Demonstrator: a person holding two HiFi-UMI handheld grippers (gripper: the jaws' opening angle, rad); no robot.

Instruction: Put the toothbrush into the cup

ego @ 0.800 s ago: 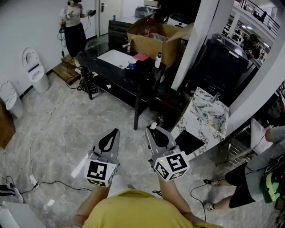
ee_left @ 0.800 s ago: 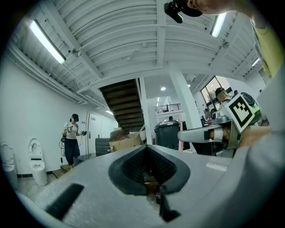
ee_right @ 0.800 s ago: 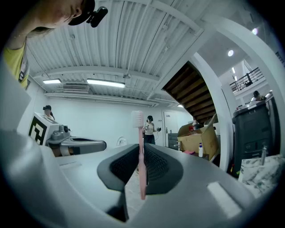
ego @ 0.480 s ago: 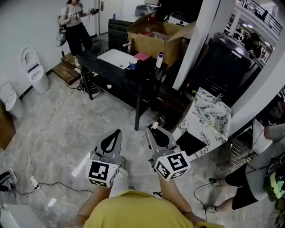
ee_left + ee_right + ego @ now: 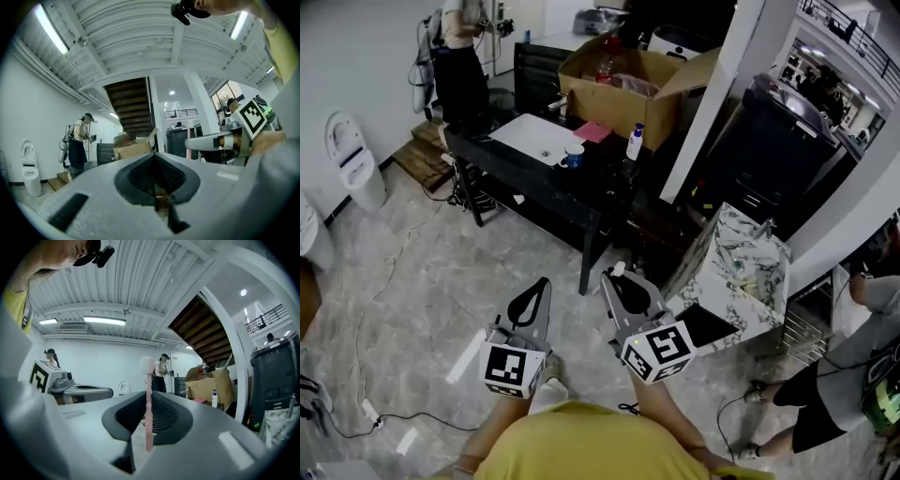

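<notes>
A pink toothbrush stands upright between the pads of my right gripper, which is shut on its handle. Its white bristle head pokes above the jaws in the head view. There my right gripper and left gripper are held level side by side over the floor. The left gripper is shut with nothing in it. A blue cup stands on the black table well ahead of both grippers, beside a white basin.
An open cardboard box and a white bottle are on the table's far side. A marble slab lies to the right. Cables cross the grey floor. One person stands at the back left, another at the right.
The table and cup have come nearer in the head view. Both grippers keep their place before me, the toothbrush still held. The person at the back has shifted right.
</notes>
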